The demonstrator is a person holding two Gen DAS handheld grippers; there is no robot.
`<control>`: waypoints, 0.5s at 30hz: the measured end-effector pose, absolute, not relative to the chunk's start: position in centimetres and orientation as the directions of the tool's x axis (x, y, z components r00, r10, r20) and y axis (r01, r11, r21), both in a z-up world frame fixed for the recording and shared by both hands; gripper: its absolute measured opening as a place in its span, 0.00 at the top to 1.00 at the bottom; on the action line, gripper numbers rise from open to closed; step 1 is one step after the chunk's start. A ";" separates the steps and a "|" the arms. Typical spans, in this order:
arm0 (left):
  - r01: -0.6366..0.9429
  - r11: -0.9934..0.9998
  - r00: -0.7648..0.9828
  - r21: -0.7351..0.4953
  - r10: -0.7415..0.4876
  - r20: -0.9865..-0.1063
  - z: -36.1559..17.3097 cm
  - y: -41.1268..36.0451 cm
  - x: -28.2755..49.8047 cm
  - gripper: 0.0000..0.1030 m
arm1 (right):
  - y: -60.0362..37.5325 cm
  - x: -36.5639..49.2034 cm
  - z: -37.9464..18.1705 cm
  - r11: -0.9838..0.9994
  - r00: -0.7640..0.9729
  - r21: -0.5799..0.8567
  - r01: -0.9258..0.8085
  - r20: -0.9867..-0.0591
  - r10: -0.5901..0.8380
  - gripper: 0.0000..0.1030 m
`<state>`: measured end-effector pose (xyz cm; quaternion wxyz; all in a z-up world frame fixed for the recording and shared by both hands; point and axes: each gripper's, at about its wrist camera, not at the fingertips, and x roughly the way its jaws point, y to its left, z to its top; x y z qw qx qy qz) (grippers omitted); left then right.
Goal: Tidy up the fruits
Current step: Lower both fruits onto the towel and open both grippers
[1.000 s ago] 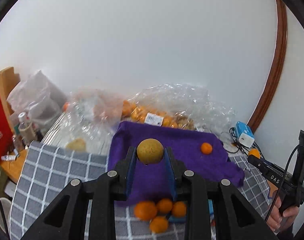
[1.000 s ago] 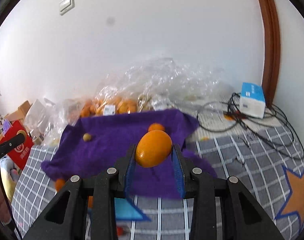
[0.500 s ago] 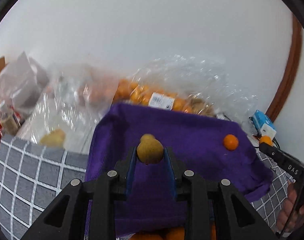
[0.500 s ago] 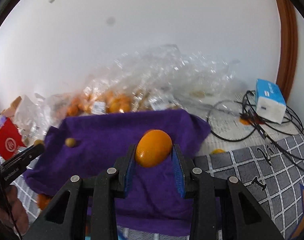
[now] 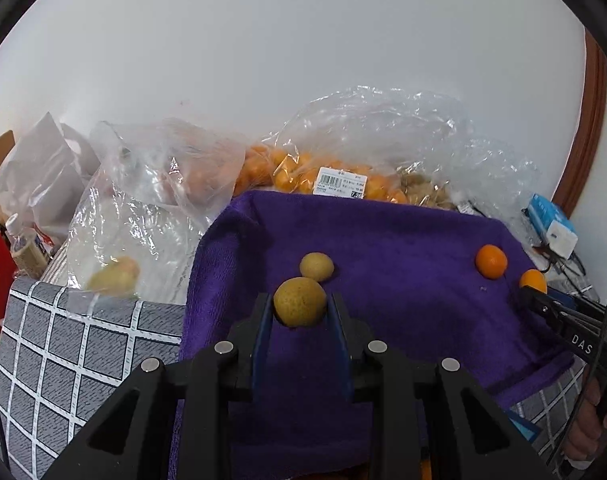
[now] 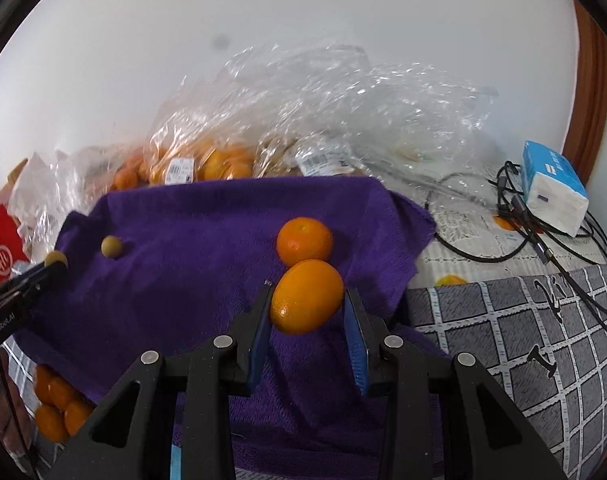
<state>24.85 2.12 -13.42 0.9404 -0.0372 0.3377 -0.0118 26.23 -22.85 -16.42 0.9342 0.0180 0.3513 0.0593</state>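
A brown fruit (image 5: 299, 301) is pinched in the left gripper (image 5: 299, 312), just before its twin (image 5: 316, 266) on the purple cloth (image 5: 383, 240). An orange (image 6: 306, 296), long axis crosswise, is clamped in the right gripper (image 6: 307, 312), directly before another orange (image 6: 304, 241).

The oranges (image 5: 303, 174) inside the clear bag (image 5: 383, 132) blur behind crinkled plastic; the bag's label (image 5: 340, 187) is too small to read; a hand (image 5: 595, 420) is cut off at the frame's edge; the loose oranges (image 6: 57, 400) lie half under the purple cloth (image 6: 207, 240).
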 end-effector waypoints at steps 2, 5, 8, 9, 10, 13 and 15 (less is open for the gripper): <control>-0.005 0.997 0.765 -0.076 -0.045 -0.642 -13.7 2.2 25.1 0.74 | -22.6 26.3 -16.7 0.993 0.740 0.065 -0.102 -0.662 0.119 0.66; -0.018 0.997 0.746 -0.080 -0.040 -0.665 -14.0 2.5 25.5 0.74 | -22.5 26.5 -17.1 0.993 0.730 0.058 -0.104 -0.674 0.116 0.66; -0.032 0.997 0.741 -0.068 -0.022 -0.671 -14.2 2.7 25.7 0.74 | -22.4 26.6 -17.3 0.993 0.720 0.052 -0.106 -0.685 0.113 0.66; -0.039 0.997 0.742 -0.062 -0.013 -0.671 -14.3 2.7 25.7 0.74 | -22.3 26.6 -17.4 0.993 0.717 0.053 -0.107 -0.688 0.114 0.66; -0.043 0.998 0.740 -0.055 -0.005 -0.673 -14.4 2.8 25.8 0.74 | -22.3 26.7 -17.5 0.993 0.713 0.055 -0.106 -0.692 0.114 0.66; -0.047 0.997 0.727 -0.053 -0.003 -0.687 -14.7 2.9 26.0 0.74 | -22.2 26.8 -17.9 0.993 0.704 0.047 -0.108 -0.702 0.110 0.66; -0.045 0.997 0.721 -0.056 -0.006 -0.693 -14.8 3.0 26.1 0.74 | -22.0 26.7 -18.0 0.994 0.704 0.035 -0.108 -0.703 0.102 0.66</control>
